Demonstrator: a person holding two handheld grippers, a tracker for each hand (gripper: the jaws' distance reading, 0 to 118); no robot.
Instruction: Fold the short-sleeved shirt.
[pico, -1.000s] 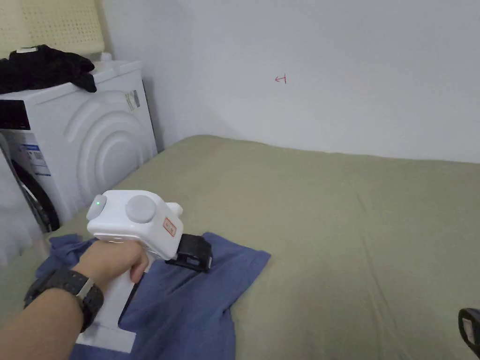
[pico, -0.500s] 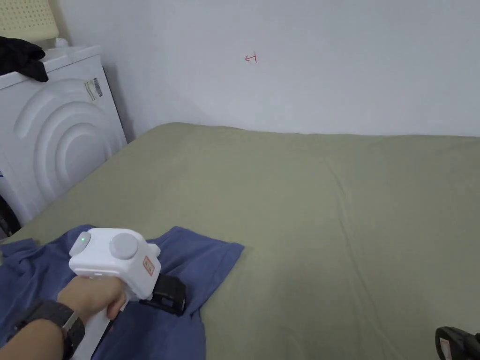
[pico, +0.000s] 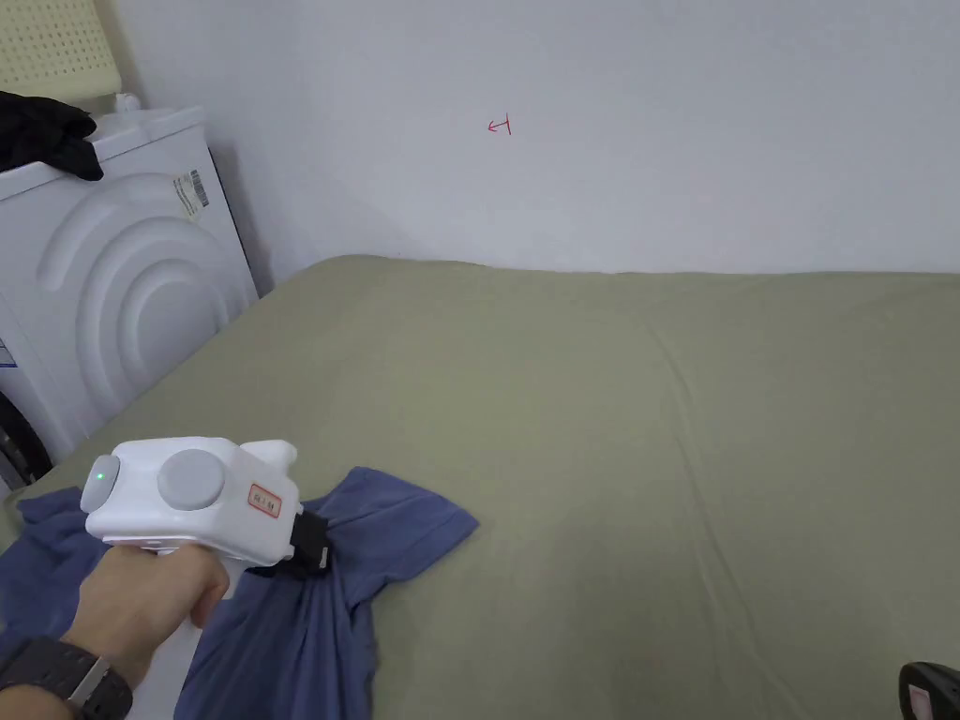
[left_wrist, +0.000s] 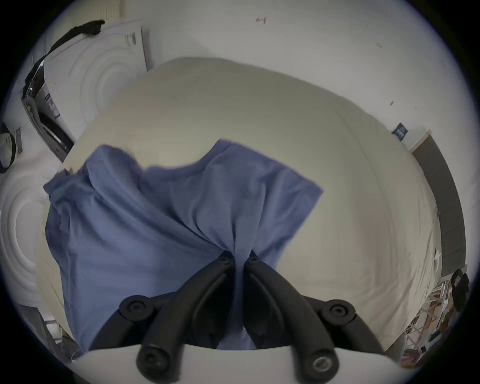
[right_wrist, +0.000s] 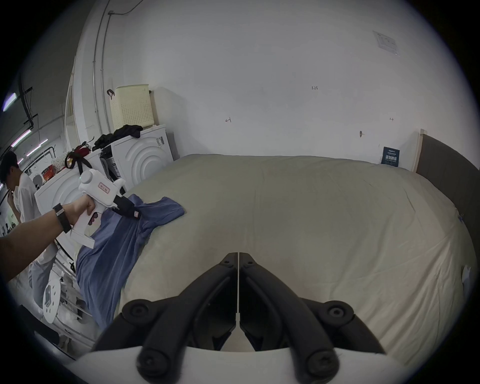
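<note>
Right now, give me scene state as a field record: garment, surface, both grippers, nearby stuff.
garment: blue shirt, bunched, partly hanging off the bed's near edge
surface: olive bed sheet
left gripper: shut on a pinch of the shirt, fabric lifted
right gripper: shut, holding nothing, above bare sheet
nearby: white washing machine left of the bed, black clothes on top

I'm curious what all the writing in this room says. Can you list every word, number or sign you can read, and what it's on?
"1-23": small dark writing on the white wall, as best I can tell.
Red arrow-like mark on that wall: a sign, no words.
Blue notice beside the bed: too small to read.
Red-framed sticker on the left gripper: blurred.
Stickers on the washing machine: too small.
</note>
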